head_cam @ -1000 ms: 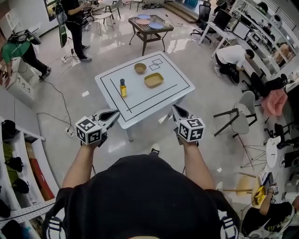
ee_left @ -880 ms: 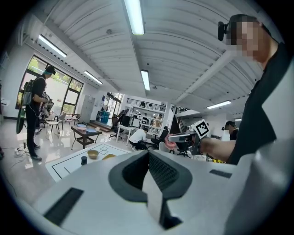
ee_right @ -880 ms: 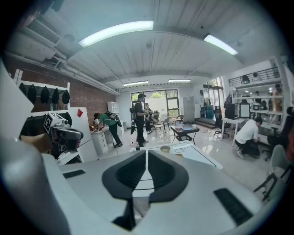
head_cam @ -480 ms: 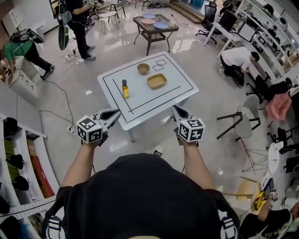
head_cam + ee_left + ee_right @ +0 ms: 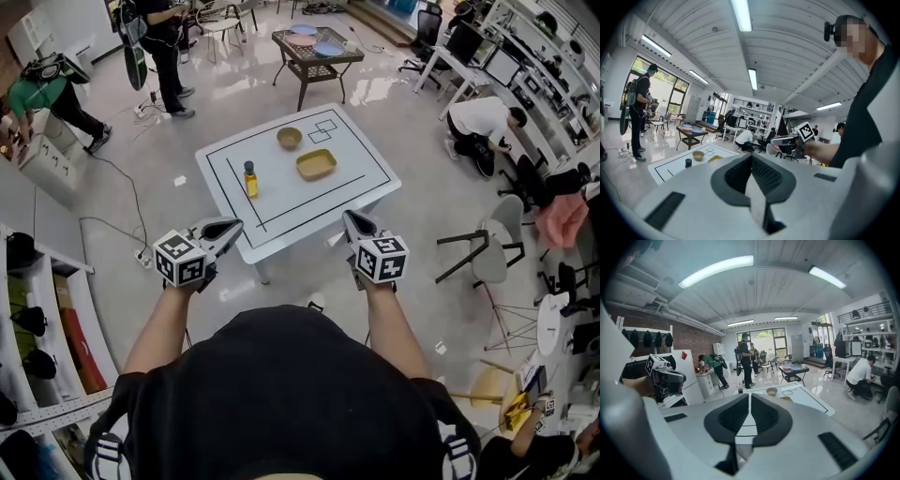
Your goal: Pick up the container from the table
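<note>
A shallow yellow container lies on the white table, right of centre, with a small tan bowl behind it and a yellow bottle with a dark cap to its left. My left gripper and right gripper hover side by side short of the table's near edge, well apart from the container. Both are shut with nothing in them. In the left gripper view the closed jaws fill the foreground and the container is small beyond them. From the right gripper view it peeks out as a yellow sliver.
A dark coffee table with plates stands beyond the white table. Chairs stand to the right and shelving to the left. People stand at the far left, and one crouches at the right.
The whole view has drifted slightly as I step closer to the table. Both grippers keep their pose side by side, jaws unchanged.
</note>
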### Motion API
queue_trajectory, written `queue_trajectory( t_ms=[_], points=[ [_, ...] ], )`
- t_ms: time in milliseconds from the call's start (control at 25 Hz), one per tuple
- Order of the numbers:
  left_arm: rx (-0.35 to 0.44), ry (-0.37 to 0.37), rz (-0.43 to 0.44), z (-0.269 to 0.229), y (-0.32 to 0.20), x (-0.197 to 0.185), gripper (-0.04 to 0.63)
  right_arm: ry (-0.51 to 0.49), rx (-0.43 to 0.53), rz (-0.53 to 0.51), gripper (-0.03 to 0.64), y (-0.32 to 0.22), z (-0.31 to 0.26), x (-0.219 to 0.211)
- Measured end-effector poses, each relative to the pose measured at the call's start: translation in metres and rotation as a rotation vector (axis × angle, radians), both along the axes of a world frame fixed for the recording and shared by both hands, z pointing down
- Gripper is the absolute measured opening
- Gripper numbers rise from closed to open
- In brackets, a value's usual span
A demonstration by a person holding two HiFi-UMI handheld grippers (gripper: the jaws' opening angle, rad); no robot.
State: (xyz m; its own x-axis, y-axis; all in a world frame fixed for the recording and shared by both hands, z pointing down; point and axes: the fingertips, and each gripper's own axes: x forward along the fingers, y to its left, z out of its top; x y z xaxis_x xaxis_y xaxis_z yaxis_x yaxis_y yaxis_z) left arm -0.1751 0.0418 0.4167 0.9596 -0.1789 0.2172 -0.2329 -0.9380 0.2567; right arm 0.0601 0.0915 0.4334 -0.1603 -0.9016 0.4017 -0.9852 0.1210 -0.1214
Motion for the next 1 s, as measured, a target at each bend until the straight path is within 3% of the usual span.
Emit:
queue_trajectory(
  t_ms=[1000],
  points=[
    [-0.029,-0.030,-0.032,0.018,-0.029,0.036,0.006,-0.003,-0.057,-0.047,0.018,-0.038,0.026,0.037]
  ],
)
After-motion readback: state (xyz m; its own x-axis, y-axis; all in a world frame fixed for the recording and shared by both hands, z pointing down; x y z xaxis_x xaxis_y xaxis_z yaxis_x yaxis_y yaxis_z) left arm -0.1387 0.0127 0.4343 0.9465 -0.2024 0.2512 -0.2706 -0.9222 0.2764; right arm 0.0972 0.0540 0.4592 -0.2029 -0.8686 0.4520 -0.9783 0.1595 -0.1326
